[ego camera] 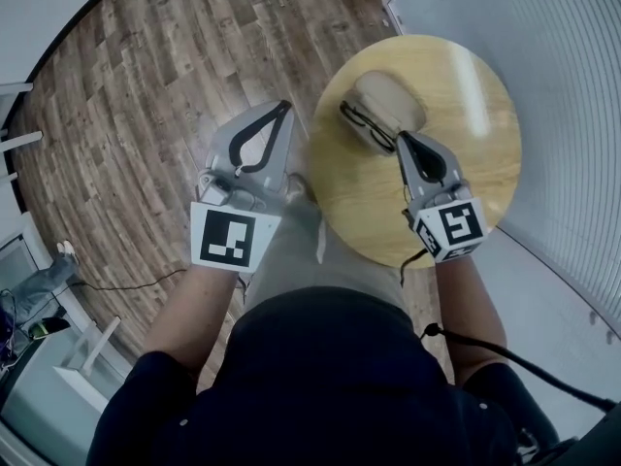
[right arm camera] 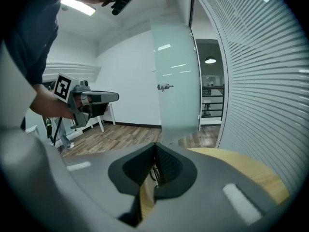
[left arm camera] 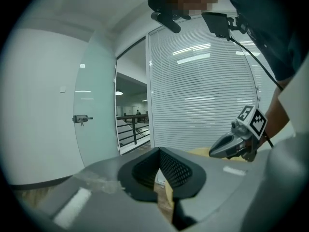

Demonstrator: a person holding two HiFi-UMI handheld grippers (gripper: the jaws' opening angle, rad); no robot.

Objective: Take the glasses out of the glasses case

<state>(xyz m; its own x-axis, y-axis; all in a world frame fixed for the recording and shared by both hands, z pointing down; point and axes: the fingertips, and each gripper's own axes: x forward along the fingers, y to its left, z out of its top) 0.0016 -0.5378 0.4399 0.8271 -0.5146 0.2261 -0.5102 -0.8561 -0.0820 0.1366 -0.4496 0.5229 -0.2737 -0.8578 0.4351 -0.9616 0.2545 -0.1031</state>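
A tan glasses case [ego camera: 386, 98] lies open on the round wooden table [ego camera: 475, 144], and dark-framed glasses [ego camera: 359, 122] show at its near left edge. My right gripper [ego camera: 399, 137] is shut and empty, its tip just in front of the case over the tabletop. In the right gripper view the jaws [right arm camera: 155, 145] meet above the table [right arm camera: 241, 170]. My left gripper [ego camera: 284, 106] hangs over the floor left of the table, tips together with nothing between them. The left gripper view shows its shut jaws [left arm camera: 158, 150] and the right gripper [left arm camera: 231, 144] beyond.
A wall of white blinds [ego camera: 543, 56] curves close behind the table. Wood floor [ego camera: 146, 85] spreads to the left, with a black cable [ego camera: 126, 284] and white furniture legs [ego camera: 87, 357] at the lower left. A frosted glass door [right arm camera: 176, 81] stands beyond.
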